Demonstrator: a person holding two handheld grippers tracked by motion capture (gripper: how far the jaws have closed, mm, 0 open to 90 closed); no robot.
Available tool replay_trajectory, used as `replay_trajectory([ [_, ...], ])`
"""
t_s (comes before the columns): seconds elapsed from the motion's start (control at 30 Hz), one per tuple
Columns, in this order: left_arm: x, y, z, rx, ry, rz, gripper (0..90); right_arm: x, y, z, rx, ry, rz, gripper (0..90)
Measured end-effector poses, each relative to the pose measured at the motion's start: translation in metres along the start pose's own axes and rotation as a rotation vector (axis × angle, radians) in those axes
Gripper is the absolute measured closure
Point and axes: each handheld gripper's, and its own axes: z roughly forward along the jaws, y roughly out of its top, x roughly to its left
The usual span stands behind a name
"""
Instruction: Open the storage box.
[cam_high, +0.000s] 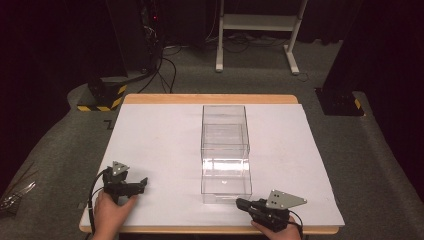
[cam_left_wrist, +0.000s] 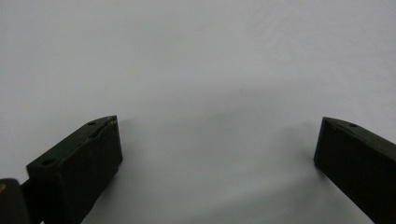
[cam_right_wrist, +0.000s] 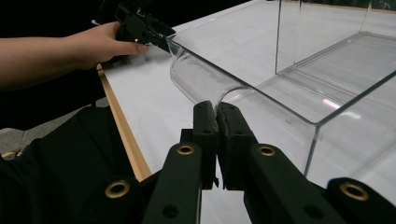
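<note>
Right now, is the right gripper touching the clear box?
Touching: in the right gripper view, the right gripper has its jaws closed on the thin front wall of the clear box.

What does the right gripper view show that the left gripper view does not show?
The right gripper view shows the right gripper with its jaws shut at the near wall of the clear box, and farther off the person's left hand holding the other gripper. The left gripper view shows the left gripper with its jaws wide apart and nothing between them. Both views show the white table cover.
</note>
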Motion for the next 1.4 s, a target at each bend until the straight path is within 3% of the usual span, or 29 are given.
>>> replay_trajectory([
  [0.47,0.000,0.000,0.000,0.000,0.000,-0.001,0.9,-0.001,0.005,-0.012,-0.046,-0.019,-0.001,81.2],
  [0.8,0.000,0.000,0.000,0.000,0.000,-0.001,0.9,0.002,0.023,-0.016,-0.088,-0.042,-0.034,78.3],
  [0.87,0.000,0.000,0.000,0.000,0.000,-0.001,0.9,0.001,0.029,-0.016,-0.098,-0.068,-0.045,76.2],
  [0.9,0.000,0.000,0.000,0.000,-0.001,-0.001,0.9,-0.002,0.033,-0.015,-0.106,-0.108,-0.056,72.4],
  [0.97,0.000,0.000,0.000,0.000,-0.001,-0.001,0.9,-0.004,0.034,-0.014,-0.114,-0.126,-0.054,71.2],
  [1.03,0.000,0.000,0.000,0.000,0.000,-0.002,0.9,-0.012,0.038,-0.013,-0.117,-0.194,-0.050,67.1],
  [1.07,0.000,0.000,0.000,0.000,0.000,-0.002,0.9,-0.012,0.038,-0.013,-0.117,-0.194,-0.050,67.1],
  [1.1,0.000,0.000,0.000,0.000,-0.001,-0.002,0.9,-0.017,0.039,-0.012,-0.118,-0.231,-0.053,64.4],
  [1.13,0.000,0.000,0.000,0.000,0.000,-0.001,0.9,-0.017,0.039,-0.012,-0.118,-0.231,-0.053,64.4],
  [1.17,0.000,0.000,0.000,0.000,-0.001,-0.001,0.9,-0.024,0.040,-0.013,-0.124,-0.273,-0.053,60.8],
  [1.27,0.000,0.000,0.000,0.000,0.000,-0.002,0.9,-0.031,0.040,-0.015,-0.126,-0.310,-0.048,59.0],
  [1.3,0.000,0.000,0.000,0.000,0.000,0.000,0.9,-0.039,0.040,-0.018,-0.126,-0.350,-0.036,55.7],
  [1.33,0.000,0.000,0.000,0.000,0.000,0.000,0.9,-0.039,0.040,-0.018,-0.126,-0.350,-0.036,55.7],
  [1.4,0.000,0.000,0.000,0.000,0.000,-0.002,0.9,-0.047,0.040,-0.021,-0.123,-0.396,-0.025,50.2],
])
